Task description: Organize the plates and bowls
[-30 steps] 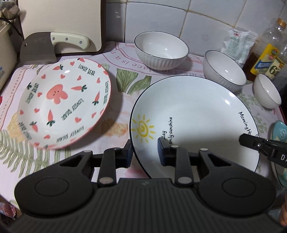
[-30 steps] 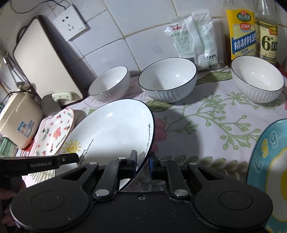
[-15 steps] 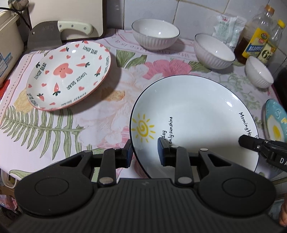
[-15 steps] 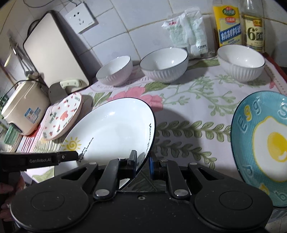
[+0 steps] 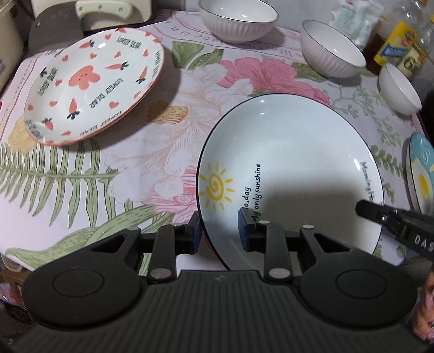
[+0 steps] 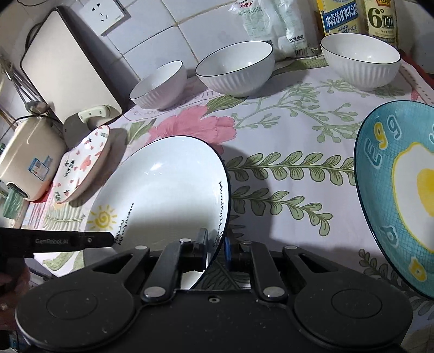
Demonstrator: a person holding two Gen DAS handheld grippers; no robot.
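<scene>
A white plate with a sun drawing and a thin black rim (image 5: 295, 163) (image 6: 168, 184) hangs over the flowered tablecloth, held from two sides. My left gripper (image 5: 219, 230) is shut on its near rim beside the sun. At the opposite rim, by the lettering, my right gripper (image 6: 217, 244) is shut on it. A pink carrot-patterned plate (image 5: 92, 81) (image 6: 84, 165) lies at the left. A blue egg plate (image 6: 401, 190) (image 5: 420, 176) lies at the right. Three white ribbed bowls (image 6: 236, 68) (image 6: 160, 84) (image 6: 360, 59) stand along the back.
A cutting board (image 6: 67, 65) leans on the tiled wall, with a cleaver (image 5: 81, 16) in front of it. A rice cooker (image 6: 27, 157) stands at the far left. Bottles (image 6: 379, 16) and a white bag (image 6: 274, 24) stand at the back. The tablecloth (image 6: 284, 130) is bare mid-table.
Both grippers have carried the sun plate back toward the table's front edge and a little lower. The pink plate and the bowls now look farther off, and more of the blue egg plate shows.
</scene>
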